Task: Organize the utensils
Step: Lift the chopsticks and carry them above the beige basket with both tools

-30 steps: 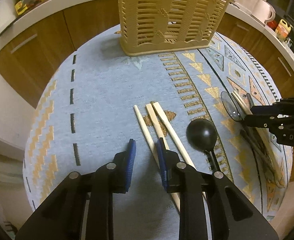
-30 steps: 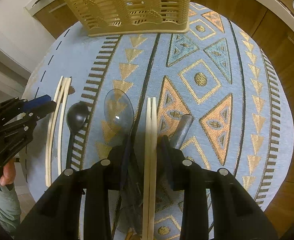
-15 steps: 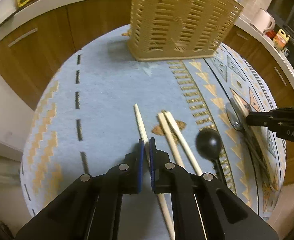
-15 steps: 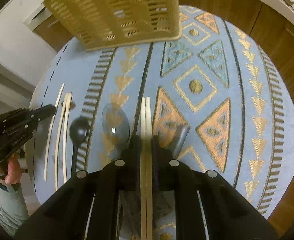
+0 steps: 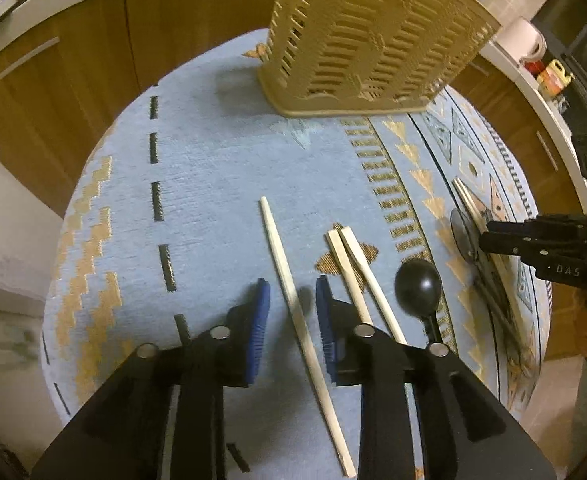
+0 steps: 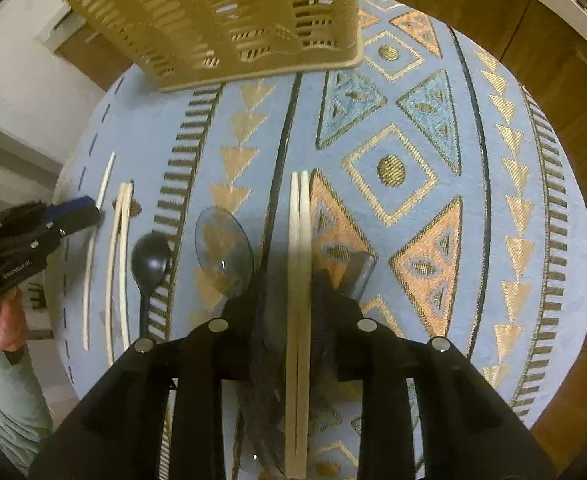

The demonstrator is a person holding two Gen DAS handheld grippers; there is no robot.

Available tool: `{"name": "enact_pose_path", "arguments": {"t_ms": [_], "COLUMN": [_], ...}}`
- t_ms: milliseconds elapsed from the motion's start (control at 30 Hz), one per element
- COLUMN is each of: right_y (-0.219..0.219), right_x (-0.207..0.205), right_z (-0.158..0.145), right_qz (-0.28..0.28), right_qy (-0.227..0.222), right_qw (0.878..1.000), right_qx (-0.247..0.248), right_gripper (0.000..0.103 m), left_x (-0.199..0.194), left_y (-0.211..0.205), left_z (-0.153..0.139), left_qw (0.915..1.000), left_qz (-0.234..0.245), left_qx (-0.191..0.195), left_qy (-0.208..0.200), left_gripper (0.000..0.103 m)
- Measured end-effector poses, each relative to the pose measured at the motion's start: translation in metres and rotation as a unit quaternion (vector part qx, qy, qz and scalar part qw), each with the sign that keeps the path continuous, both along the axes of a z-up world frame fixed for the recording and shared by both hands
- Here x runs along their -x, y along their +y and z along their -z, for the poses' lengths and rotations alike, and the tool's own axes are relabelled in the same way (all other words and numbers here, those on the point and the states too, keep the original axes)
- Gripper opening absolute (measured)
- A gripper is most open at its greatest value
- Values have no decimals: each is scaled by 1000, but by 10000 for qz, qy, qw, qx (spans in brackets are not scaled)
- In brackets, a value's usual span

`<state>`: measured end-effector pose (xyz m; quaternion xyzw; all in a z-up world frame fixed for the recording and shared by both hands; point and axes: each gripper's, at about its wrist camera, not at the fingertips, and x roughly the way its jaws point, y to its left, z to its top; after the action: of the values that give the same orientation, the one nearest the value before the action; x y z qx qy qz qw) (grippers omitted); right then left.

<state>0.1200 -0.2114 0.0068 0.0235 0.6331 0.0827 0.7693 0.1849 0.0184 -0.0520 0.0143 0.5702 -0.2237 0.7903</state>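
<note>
My left gripper (image 5: pixel 291 306) is open, its blue pads on either side of a single pale chopstick (image 5: pixel 289 292) that lies on the blue patterned cloth. A chopstick pair (image 5: pixel 357 268) and a black spoon (image 5: pixel 417 284) lie just to its right. My right gripper (image 6: pixel 299 296) is shut on another pair of chopsticks (image 6: pixel 298 240), held flat above the cloth. A clear spoon (image 6: pixel 223 244) and a clear utensil handle (image 6: pixel 363 272) lie beside its fingers. The beige slotted utensil basket (image 5: pixel 373 40) stands at the far side and also shows in the right wrist view (image 6: pixel 229 20).
The round table's cloth (image 5: pixel 213 168) ends at wooden cabinet fronts (image 5: pixel 73 64) and a white counter. A white mug (image 5: pixel 527 40) and small bottles sit on the counter at the right. The right gripper shows in the left wrist view (image 5: pixel 489 236).
My left gripper had shut around the single chopstick half a second ago and is now open again. My right gripper closed on the chopstick pair and stays shut on it.
</note>
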Motion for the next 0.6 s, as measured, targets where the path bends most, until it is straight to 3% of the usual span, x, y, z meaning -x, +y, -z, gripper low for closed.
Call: {"name": "enact_pose_path", "arguments": {"t_ms": [133, 200, 233, 333, 467, 600], "right_y": [14, 22, 29, 33, 22, 12], "right_x": [-3, -3, -3, -1, 9, 29], "right_z": [2, 3, 5, 5, -10, -40], "right_qz": [-103, -153, -194, -257, -161, -172], "right_qy": [32, -4, -57, -162, -512, -1077], "right_qw": [9995, 9984, 9971, 9966, 9980, 9940], "right_qx": [308, 549, 731, 762, 341, -49], "right_gripper": [24, 19, 10, 10, 10, 10], "left_x": [-4, -4, -3, 5, 12, 23], "left_y": [-14, -24, -27, -38, -33, -15], "left_z": [-1, 0, -1, -1, -11, -48], "left_qw": [9991, 9959, 9949, 9904, 9936, 9911], "left_qz": [68, 41, 59, 79, -88, -319], "left_qx": [-408, -872, -972, -1247, -768, -96], "left_qy": [-38, -221, -274, -584, -819, -1285], "left_gripper": [22, 7, 7, 4, 3, 0]}}
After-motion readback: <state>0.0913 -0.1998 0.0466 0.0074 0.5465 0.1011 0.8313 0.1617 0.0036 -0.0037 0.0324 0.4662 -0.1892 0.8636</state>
